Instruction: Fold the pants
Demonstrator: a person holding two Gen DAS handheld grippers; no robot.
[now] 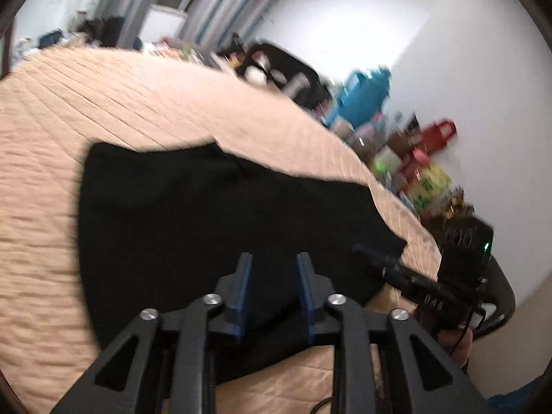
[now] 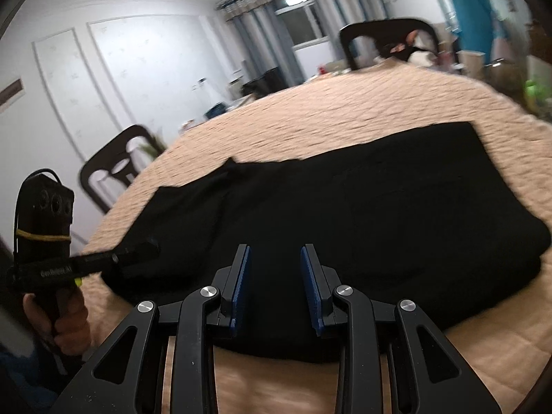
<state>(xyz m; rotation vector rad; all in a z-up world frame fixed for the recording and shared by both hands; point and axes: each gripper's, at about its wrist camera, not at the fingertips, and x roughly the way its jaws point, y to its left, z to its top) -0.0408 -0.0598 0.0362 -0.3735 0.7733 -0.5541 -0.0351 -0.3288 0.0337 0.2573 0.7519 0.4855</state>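
Black pants (image 1: 207, 227) lie folded into a broad flat bundle on a peach quilted bedspread (image 1: 69, 110). They also show in the right wrist view (image 2: 379, 214). My left gripper (image 1: 274, 258) is open and empty, just above the near edge of the pants. My right gripper (image 2: 275, 253) is open and empty too, over the near edge of the pants. The right gripper shows at the right of the left wrist view (image 1: 358, 249), its tip at the pants' corner. The left gripper shows at the left of the right wrist view (image 2: 151, 245), its tip at the pants' left end.
Two dark chairs (image 2: 117, 169) (image 2: 386, 38) stand beyond the bed's far edges. A pile of coloured boxes and bags (image 1: 407, 158) lies on the floor past the bed. A teal object (image 1: 365, 96) stands near the white wall.
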